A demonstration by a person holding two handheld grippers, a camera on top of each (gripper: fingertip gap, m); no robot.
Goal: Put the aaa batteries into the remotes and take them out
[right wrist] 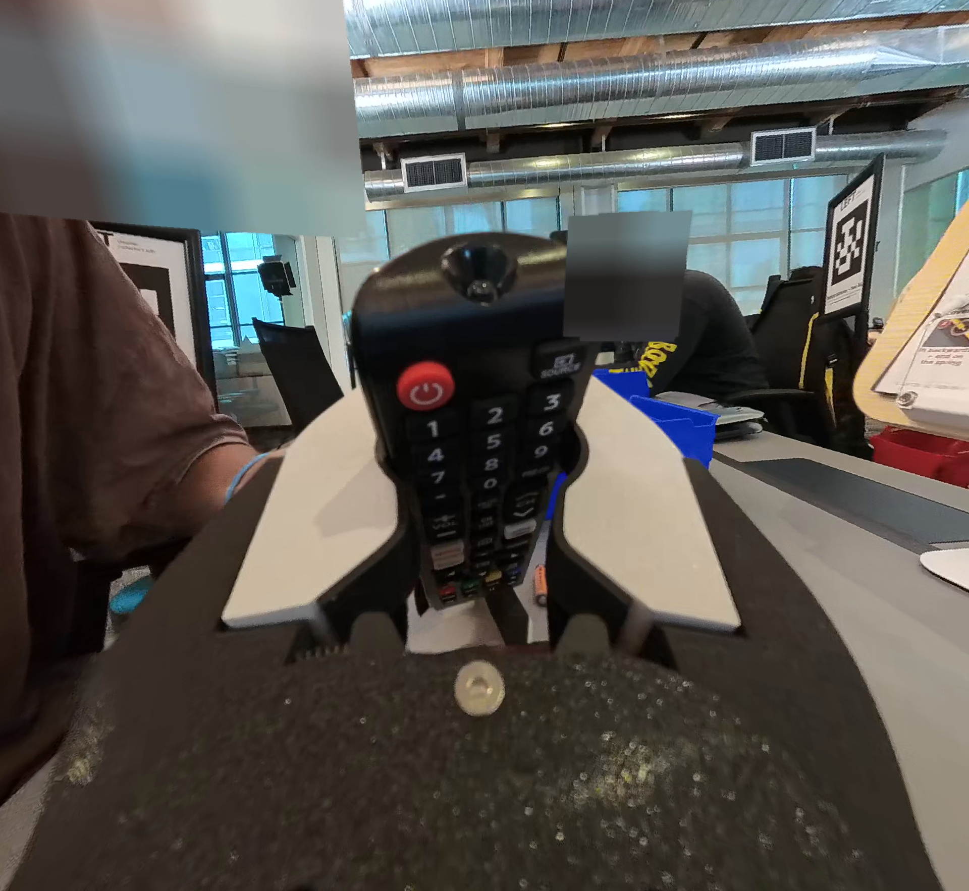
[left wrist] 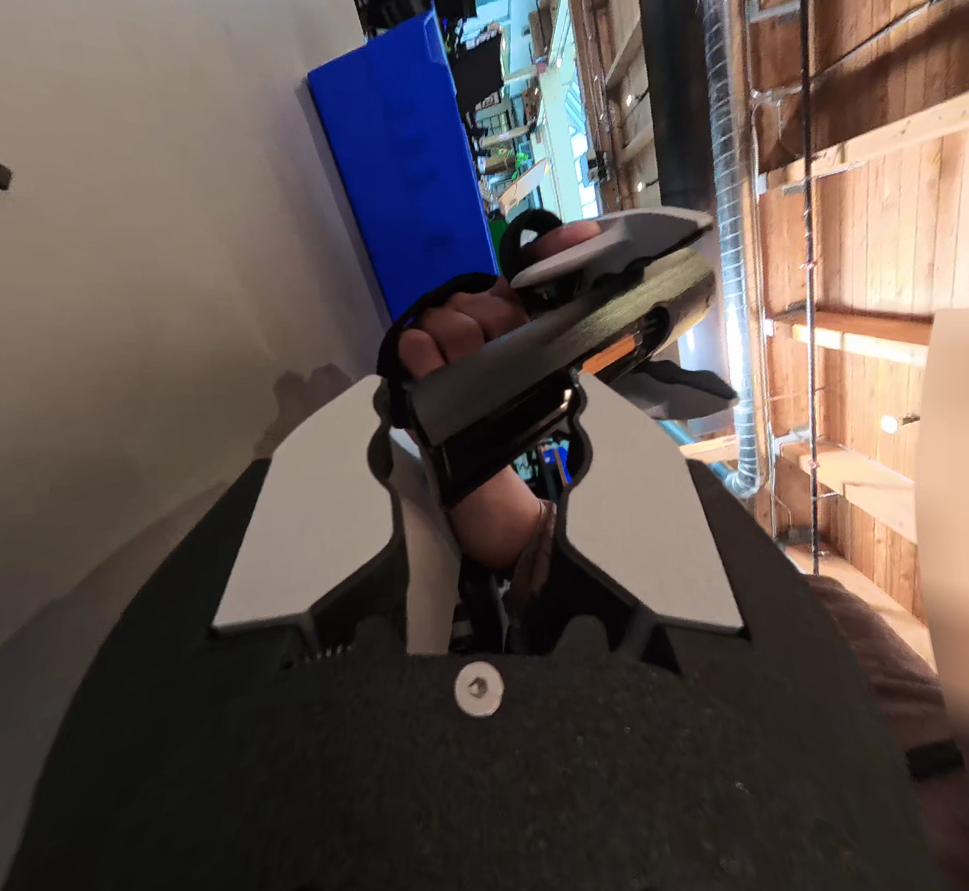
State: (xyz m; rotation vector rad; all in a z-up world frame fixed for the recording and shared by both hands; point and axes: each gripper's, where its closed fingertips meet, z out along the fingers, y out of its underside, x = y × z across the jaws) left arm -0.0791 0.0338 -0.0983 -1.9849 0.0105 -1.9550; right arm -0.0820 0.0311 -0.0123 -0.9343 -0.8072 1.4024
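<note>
The black remote (right wrist: 472,425), red power button up, is clamped in the right hand-held gripper (right wrist: 480,446); the left hand-held gripper (left wrist: 480,410) pinches its battery-cover end, tilted.

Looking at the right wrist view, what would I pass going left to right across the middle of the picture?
Brown sleeve → hand-held gripper's left finger → black remote with its red power button → gripper's right finger → blue bin → red bin.
</note>
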